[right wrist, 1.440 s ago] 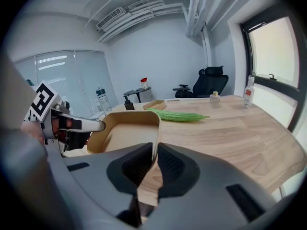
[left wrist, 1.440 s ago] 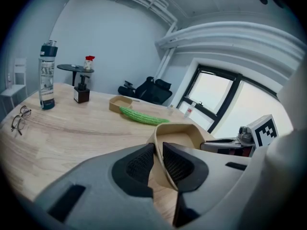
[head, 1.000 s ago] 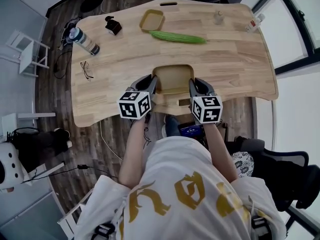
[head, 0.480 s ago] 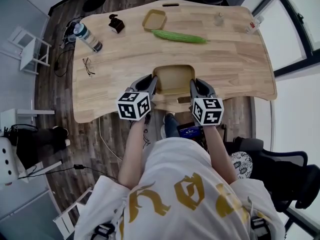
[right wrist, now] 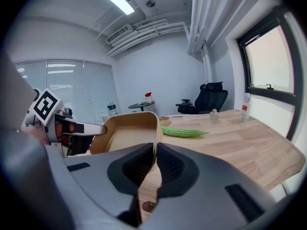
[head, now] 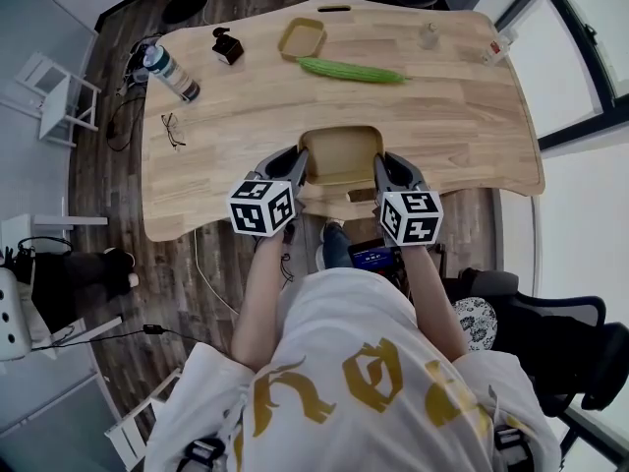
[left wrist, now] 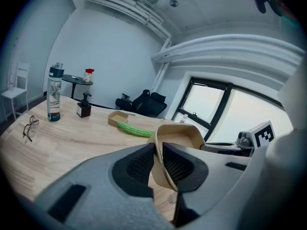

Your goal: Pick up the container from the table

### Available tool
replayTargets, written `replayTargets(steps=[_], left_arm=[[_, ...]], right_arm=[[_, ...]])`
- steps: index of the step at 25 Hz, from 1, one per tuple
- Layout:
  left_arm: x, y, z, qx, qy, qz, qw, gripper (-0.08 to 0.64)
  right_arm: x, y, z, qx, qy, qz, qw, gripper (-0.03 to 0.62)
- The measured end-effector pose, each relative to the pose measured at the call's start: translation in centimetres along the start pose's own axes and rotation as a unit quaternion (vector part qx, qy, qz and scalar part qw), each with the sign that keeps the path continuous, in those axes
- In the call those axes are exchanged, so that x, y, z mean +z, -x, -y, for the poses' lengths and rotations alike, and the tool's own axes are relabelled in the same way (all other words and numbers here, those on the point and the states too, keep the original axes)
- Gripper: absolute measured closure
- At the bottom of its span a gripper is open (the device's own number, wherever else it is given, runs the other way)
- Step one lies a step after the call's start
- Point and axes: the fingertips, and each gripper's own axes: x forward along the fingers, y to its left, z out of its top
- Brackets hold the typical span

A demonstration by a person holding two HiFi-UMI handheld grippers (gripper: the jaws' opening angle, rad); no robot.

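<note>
A tan rectangular container [head: 340, 155] sits at the near edge of the wooden table [head: 452, 126], between my two grippers. My left gripper [head: 303, 169] is shut on its left wall; in the left gripper view the thin wall [left wrist: 165, 169] runs between the pads of that gripper [left wrist: 158, 151]. My right gripper [head: 378, 171] has the right wall between its jaws, which are closing on it; in the right gripper view the container [right wrist: 128, 128] rises just past that gripper [right wrist: 155, 155], and the pads touch the wall on both sides.
Further back lie a long green cucumber [head: 351, 71] and a small tan tray [head: 301, 38]. A water bottle [head: 171, 72], glasses [head: 173, 131] and a small black object [head: 227, 46] are at the left. Two small bottles [head: 499, 45] stand far right.
</note>
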Motion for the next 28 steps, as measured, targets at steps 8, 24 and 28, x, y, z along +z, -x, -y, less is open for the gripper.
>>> replayTargets(steps=[8,24,28], left_arm=[[-0.1,-0.9,0.2,-0.004,-0.004,-0.009,0.9999,0.502],[-0.7,-1.2,-1.3,0.001,0.001,-0.014,0.9999,0.502],[-0.1,-1.6,-1.3,-0.002,-0.001,-0.012,0.9999,0.5]], right_arm=[[0.0,-0.2,0.7,-0.003,-0.002,-0.004,1.0,0.565],[-0.7,-1.6,0.3,0.001,-0.002,-0.018,1.0,0.565],[-0.3,-1.8,0.6,-0.002,-0.004,-0.014,1.0,0.565]])
